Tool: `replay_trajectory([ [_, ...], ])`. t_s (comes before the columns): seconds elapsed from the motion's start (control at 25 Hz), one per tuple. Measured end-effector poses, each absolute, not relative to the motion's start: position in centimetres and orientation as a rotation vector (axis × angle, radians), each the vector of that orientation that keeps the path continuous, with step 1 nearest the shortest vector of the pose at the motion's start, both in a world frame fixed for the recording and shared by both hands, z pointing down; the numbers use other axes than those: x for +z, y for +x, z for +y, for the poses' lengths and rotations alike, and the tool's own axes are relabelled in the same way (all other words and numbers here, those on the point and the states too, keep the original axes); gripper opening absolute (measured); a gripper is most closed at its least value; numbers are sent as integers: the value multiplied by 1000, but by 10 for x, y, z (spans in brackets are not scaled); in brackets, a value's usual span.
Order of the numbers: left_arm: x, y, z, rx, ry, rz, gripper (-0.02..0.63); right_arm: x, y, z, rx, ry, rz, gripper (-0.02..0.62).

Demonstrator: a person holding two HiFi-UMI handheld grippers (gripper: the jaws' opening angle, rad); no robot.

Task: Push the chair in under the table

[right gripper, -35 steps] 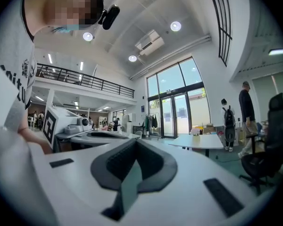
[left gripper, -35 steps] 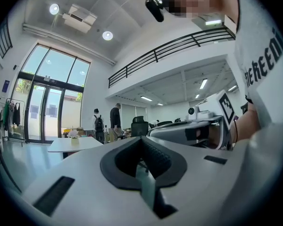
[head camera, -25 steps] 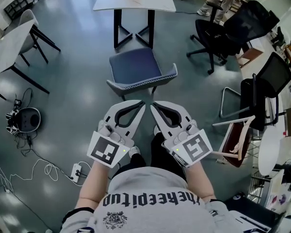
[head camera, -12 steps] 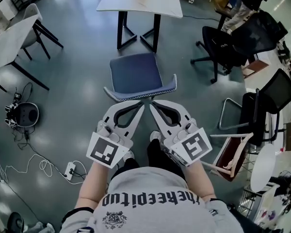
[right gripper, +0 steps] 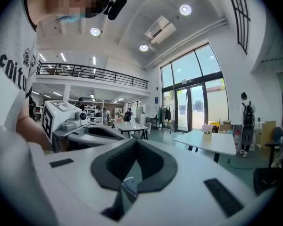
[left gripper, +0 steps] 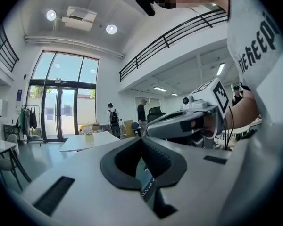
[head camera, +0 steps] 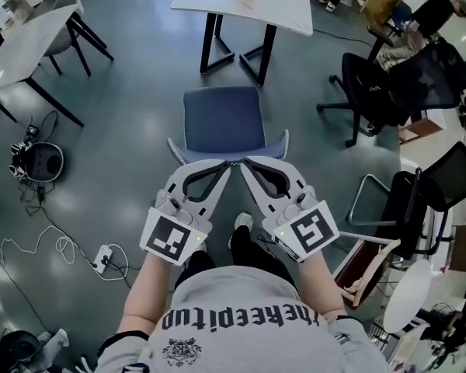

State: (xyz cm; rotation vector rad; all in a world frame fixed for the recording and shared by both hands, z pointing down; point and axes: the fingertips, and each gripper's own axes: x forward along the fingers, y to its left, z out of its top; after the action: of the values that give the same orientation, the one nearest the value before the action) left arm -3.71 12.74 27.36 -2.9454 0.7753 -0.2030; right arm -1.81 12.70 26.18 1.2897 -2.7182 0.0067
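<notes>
White desk with black legs [head camera: 19, 41] at far left, grey chair tucked behind it. Round black device [head camera: 45, 162] and white power strip [head camera: 101, 258] lie on the grey floor [head camera: 132, 92] with loose cables.

Left hand-held gripper [head camera: 225, 168]: jaws together, nothing clamped. Its tips are at the top edge of the backrest of the blue padded chair with white-stitched rim [head camera: 221, 119]; contact can't be confirmed.

Right hand-held gripper [head camera: 246, 165]: jaws together, empty, tips at the same backrest edge, just beside the left one.

The chair stands on the floor facing a second white desk with black legs [head camera: 252, 2], its seat near that desk but not under it.

Black office chairs [head camera: 384, 88] at right.
</notes>
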Motion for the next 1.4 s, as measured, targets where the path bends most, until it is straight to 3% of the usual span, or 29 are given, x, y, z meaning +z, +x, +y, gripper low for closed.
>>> replay_trajectory([
  [1.04, 363, -12, 88, -689, -2815, 859, 20, 341, 16, 84, 8, 927, -2633, 14],
  [1.4, 397, -10, 87, -851, -2780, 800, 96, 374, 18, 83, 38, 862, -2596, 43],
])
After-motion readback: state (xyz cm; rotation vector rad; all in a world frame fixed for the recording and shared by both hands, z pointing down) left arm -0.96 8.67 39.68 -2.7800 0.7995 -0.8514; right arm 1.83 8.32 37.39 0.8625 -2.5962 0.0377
